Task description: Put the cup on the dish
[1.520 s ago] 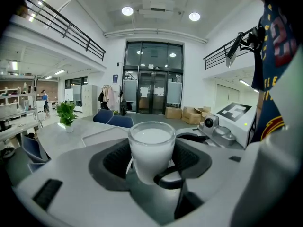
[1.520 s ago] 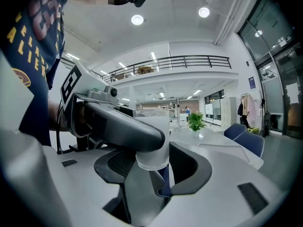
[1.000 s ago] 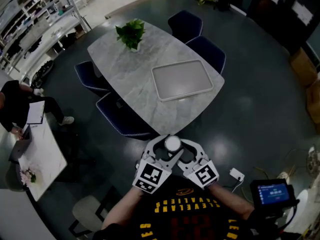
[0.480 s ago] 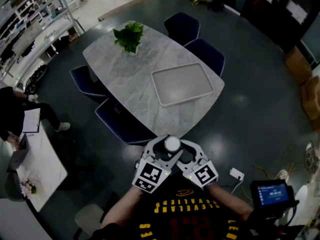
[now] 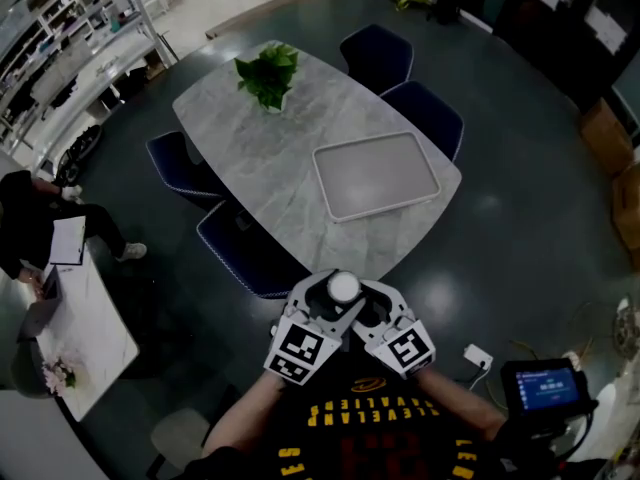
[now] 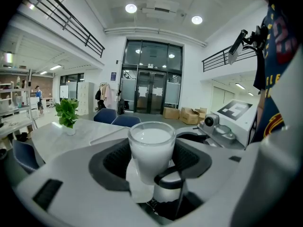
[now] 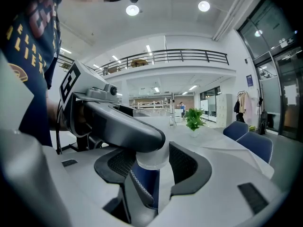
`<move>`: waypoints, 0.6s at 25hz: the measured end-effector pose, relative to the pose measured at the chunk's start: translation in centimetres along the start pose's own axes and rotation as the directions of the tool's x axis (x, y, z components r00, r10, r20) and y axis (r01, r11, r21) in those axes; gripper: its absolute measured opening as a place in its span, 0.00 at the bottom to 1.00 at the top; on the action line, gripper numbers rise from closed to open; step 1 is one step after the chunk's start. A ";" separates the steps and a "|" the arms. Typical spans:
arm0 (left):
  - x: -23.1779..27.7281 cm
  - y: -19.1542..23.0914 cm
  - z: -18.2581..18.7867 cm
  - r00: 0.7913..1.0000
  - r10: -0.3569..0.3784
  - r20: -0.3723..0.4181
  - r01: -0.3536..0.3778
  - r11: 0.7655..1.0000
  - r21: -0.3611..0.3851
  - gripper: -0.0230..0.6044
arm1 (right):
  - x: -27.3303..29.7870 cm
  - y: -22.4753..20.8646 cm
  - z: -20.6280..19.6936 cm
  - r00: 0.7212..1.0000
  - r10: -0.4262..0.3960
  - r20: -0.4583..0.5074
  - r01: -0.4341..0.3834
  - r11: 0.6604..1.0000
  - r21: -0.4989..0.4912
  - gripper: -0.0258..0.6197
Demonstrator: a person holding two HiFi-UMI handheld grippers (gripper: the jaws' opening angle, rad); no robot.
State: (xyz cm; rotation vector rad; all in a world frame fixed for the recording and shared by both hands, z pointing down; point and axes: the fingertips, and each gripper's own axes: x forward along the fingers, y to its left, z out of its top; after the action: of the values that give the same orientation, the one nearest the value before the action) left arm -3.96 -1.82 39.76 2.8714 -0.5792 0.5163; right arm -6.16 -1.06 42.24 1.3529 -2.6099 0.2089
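Transport step: left tongs (image 5: 328,301) and right tongs (image 5: 368,306) both clamped on 1 white cup (image 5: 344,287), held mid-air well short of the desk (image 5: 250,138); next needs reaching forward and lowering it upright onto the dish (image 5: 377,175).

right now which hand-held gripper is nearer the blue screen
Right. The right hand-held gripper is left of the screen; the left hand-held gripper is farther left.
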 end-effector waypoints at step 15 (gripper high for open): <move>7.9 7.3 4.0 0.999 0.032 -0.003 -0.032 0.999 0.021 0.46 | 5.3 -10.0 1.8 0.999 0.028 0.028 -0.027 1.000 -0.010 0.38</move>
State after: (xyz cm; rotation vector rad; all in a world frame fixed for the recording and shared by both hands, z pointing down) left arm 1.14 -12.10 39.60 2.8848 -0.6239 0.5359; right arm -1.14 -11.40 42.06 1.3273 -2.6509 0.1825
